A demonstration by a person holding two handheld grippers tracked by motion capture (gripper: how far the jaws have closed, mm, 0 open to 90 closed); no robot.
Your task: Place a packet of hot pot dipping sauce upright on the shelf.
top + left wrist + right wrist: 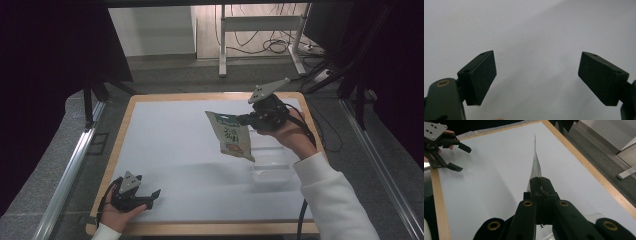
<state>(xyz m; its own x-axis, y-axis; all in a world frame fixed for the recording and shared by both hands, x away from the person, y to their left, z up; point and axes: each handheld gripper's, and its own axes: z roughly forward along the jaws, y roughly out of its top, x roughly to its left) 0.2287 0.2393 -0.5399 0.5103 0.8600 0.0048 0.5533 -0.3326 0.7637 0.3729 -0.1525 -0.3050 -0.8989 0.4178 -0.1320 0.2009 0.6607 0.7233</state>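
Observation:
A green and cream snack bag (231, 136) hangs in the air over the right middle of the table, held by its upper right corner. My right gripper (250, 120) is shut on that corner. In the right gripper view the bag (535, 162) shows edge-on, rising from between the pressed jaws of the right gripper (540, 180). My left gripper (152, 196) rests near the table's front left corner, open, nothing between its pads (484, 72). The left gripper (461, 157) also shows far off in the right gripper view.
A clear plastic container (271, 167) sits on the white table (170, 140) below and right of the hanging bag. The table has a wooden rim (210, 227). Black curtains, a metal frame and floor cables lie beyond the far edge.

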